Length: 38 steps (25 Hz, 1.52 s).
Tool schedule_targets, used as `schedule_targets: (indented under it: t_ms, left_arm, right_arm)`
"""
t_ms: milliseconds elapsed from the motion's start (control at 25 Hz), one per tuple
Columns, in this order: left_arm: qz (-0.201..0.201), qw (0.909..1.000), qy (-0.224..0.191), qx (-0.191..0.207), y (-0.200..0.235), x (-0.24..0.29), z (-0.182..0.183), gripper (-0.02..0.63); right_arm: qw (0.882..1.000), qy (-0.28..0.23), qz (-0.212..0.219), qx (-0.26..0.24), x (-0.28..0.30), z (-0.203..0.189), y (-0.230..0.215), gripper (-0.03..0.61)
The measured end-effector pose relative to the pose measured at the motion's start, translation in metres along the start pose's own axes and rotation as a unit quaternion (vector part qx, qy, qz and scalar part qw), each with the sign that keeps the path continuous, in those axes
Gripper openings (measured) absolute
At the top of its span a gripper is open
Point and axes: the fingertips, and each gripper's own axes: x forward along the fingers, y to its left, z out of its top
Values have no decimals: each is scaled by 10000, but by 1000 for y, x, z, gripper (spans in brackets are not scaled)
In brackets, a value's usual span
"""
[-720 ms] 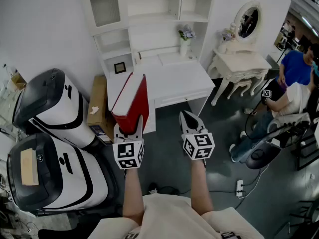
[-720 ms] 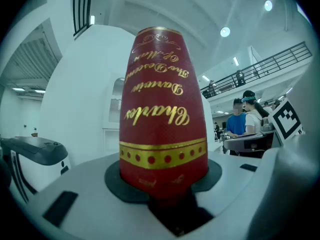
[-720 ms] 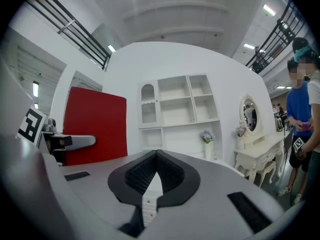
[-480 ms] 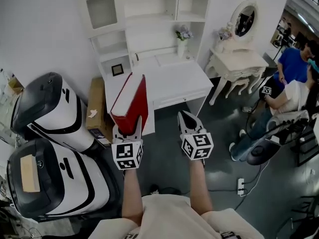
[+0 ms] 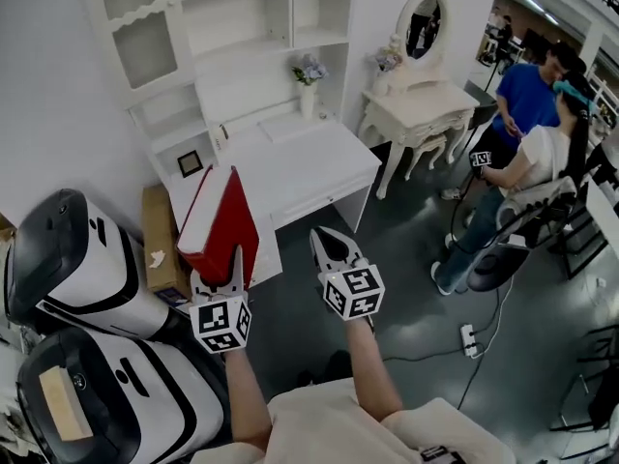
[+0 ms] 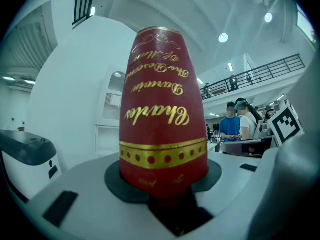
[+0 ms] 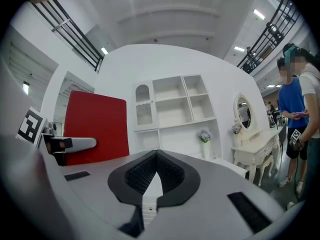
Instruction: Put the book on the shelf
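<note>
A red hardback book with gold lettering on its spine stands upright in my left gripper, whose jaws are shut on its lower end. The book hangs in front of the white desk, short of the white shelf unit that rises behind it. My right gripper floats to the right of the book, shut and with nothing in it. In the right gripper view the book's red cover is at the left and the shelf's bare compartments are straight ahead.
Two black-and-white machines and a cardboard box crowd the left. On the desk stand a flower vase and a small picture frame. A vanity table with an oval mirror, two people and a floor power strip are at right.
The head view has swung, so the desk, shelf and vanity table now sit further left in the picture. Both grippers lie lower and further left in the picture, the book still in the left one.
</note>
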Motion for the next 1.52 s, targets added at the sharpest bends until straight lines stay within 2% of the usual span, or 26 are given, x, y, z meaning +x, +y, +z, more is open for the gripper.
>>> schedule_targets:
  t_ms: [160,280,480,680,800,920,1080,1280,1520]
  left_arm:
    - [-112,9999,5,-84,2,15,-6,187]
    - [-193,9996,1,-200,3,28,-15,186]
    - [-191,9998,48,-95,15,68,-26,186]
    - [-267,9996,-6,-34,25,116,-25,186]
    - [-268,9996,2,-38,34,150,-24,186]
    - [-287,9994,-93,-162,42,189,-18,186]
    - [-340,9986,-217,-328,46,239,-7,184]
    - [-473,9985,-199,-180,32,304,0,185]
    - [-269,9995,-155,-95,52,361,15,185]
  right_arm:
    - [10000,56,-81,4,6,-7,-11,26]
    - [9998,176,37,-46,17,-20,-16,26]
    - [9993,268,228,-158,56,-27,-27,26]
    - [9990,328,272,-101,101,-27,-48,26]
    - [9976,499,449,-188,134,-29,-58,26]
    - [9956,620,658,-231,167,-28,-68,26]
    - [9942,744,734,-272,204,-25,-91,26]
    - [9955,743,529,-251,237,-12,-142,26]
    - [9960,724,483,-223,289,1,-172,26]
